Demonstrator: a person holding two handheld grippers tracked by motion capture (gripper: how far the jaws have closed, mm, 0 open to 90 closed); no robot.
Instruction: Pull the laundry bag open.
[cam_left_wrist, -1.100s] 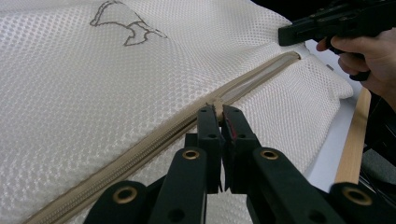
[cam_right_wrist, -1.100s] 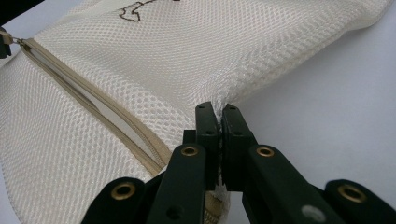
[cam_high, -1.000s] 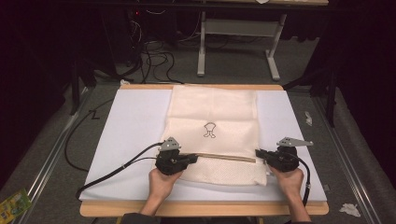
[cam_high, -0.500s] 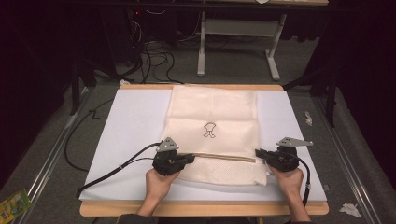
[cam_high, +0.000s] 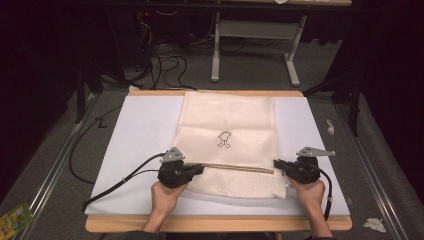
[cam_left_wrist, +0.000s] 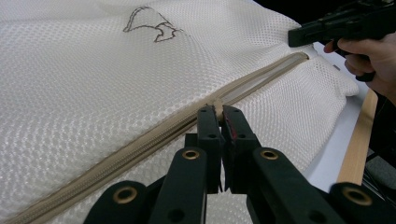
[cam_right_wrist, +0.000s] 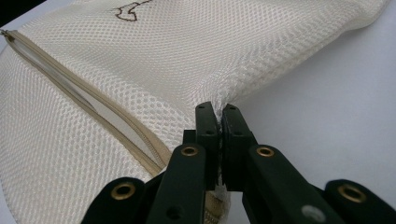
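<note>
The left gripper was closed, its jaws pinched on the tan zipper pull of a cream mesh laundry bag. The pull sat at the point where the closed run of the zipper met the opened stretch, which gaped toward the far end of the bag. In the high view the left gripper lay at the near left of the bag, held by the left hand.

The right gripper was likewise closed, its jaws clamped on the mesh at the bag's side edge, just beside the end of the zipper. In the high view the right gripper stood at the near right of the bag, held by the right hand, with the zipper stretched between the two tools.

The bag lay flat on a white sheet covering the table, its small dark printed emblem facing up above the zipper line.

The pull itself was mostly hidden between the left jaws; only its top edge showed. The fabric held by the right gripper was covered by the jaw tips. The emblem's design was too small to identify. Both forearms were cut off at the bottom of the high view.
</note>
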